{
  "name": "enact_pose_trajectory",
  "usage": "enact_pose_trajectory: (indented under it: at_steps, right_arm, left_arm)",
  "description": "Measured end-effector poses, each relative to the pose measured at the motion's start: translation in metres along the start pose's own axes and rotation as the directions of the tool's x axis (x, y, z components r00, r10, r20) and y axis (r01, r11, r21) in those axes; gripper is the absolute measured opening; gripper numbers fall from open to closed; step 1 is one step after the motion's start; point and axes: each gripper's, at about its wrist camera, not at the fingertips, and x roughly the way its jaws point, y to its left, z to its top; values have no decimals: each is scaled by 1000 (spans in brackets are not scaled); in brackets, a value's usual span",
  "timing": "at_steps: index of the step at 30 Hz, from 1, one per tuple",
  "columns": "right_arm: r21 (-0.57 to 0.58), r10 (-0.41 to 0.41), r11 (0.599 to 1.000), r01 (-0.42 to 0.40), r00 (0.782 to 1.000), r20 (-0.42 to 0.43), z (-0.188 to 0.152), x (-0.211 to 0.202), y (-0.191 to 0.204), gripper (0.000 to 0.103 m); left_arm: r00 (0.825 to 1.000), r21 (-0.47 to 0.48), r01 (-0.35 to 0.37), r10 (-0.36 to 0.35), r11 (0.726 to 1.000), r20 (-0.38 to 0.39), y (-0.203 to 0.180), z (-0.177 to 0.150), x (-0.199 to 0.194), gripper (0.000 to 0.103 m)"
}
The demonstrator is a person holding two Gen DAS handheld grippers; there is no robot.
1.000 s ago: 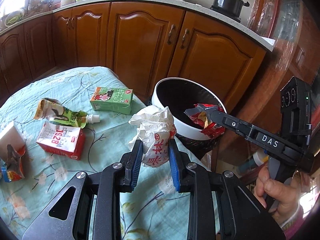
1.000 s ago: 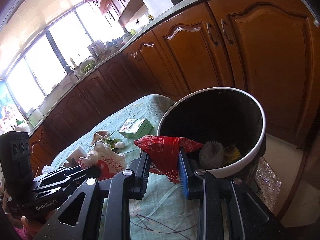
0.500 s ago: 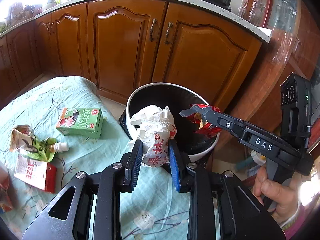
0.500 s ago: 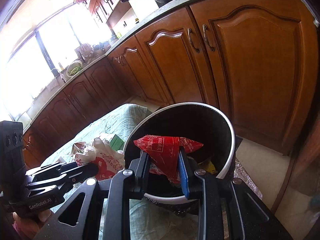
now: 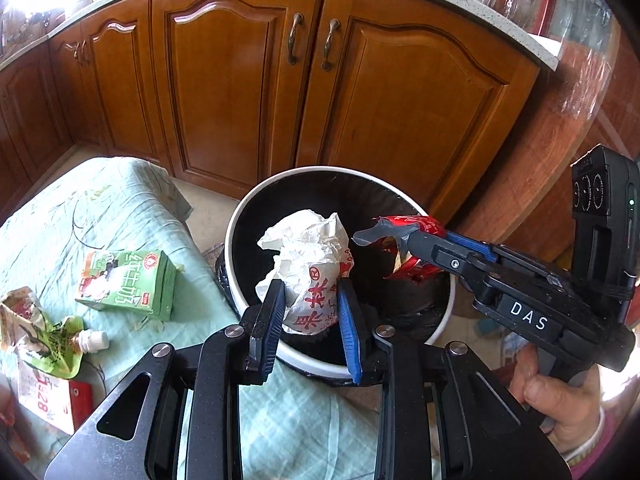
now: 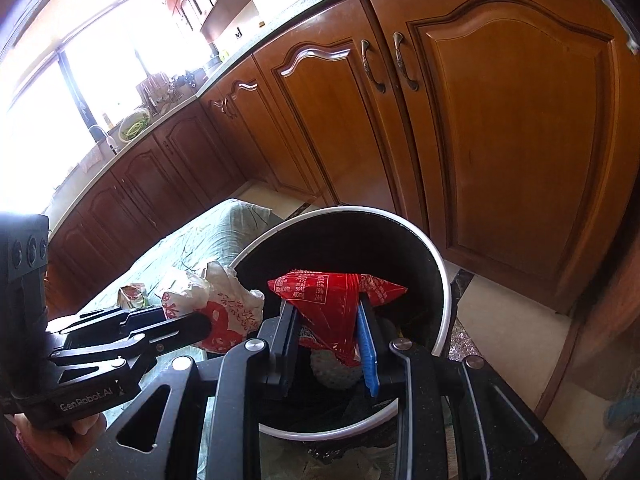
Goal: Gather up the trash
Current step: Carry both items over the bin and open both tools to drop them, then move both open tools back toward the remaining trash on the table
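Observation:
My left gripper point(image 5: 310, 300) is shut on a crumpled white paper wrapper with red print point(image 5: 312, 264) and holds it over the round white-rimmed trash bin point(image 5: 240, 220). My right gripper point(image 6: 328, 320) is shut on a red foil snack wrapper point(image 6: 332, 296), also above the bin's point(image 6: 444, 280) black-lined opening. The right gripper shows in the left wrist view point(image 5: 400, 236) with the red wrapper point(image 5: 420, 224). The left gripper point(image 6: 200, 322) and paper wrapper point(image 6: 224, 312) show in the right wrist view. Some trash lies in the bin's bottom.
On the table's green cloth point(image 5: 100, 220) lie a green milk carton point(image 5: 128, 284), a green drink pouch with white cap point(image 5: 40, 332) and a red-and-white carton point(image 5: 48, 396). Brown kitchen cabinets point(image 5: 248, 80) stand behind the bin.
Both grippers have moved from above the table edge to over the bin, each still holding its trash. The table items have slid left in view.

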Motion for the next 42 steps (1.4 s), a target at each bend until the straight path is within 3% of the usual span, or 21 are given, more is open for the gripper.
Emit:
enact_pose_trajectory:
  at_steps: [5,7,10,19,28,42]
  right_arm:
    - [9,1,1000,-1,1000,-14,2,5,-4,39]
    - [22,7,1000,-6,1000,-12,2,6,-8,50]
    - [40,11,999,-11,1000,-1,1,0,-10,55]
    - [65,58,996,-62,996,69,-15,-22,5,83]
    - [59,132,989,-135,989,60,-44,-25,46,86]
    - [-91,252,962,-256,966,-56,-79,1,140,86]
  left_arm:
    - [999,-19,-4,3,1000,-34,1,3,14,31]
    - [999,-25,-5,4,1000,-35,0,5,17,38]
    - [1000,-27,-6,6,1000,-23,0,4,14,51]
    - [999,-64,-22,25,998,48,12,-24,-17,57]
    - [994,-173,-58,72,983,78,49,-79,-56,58]
    - [975,-303,-169,204,938,88,115,-155,-118,58]
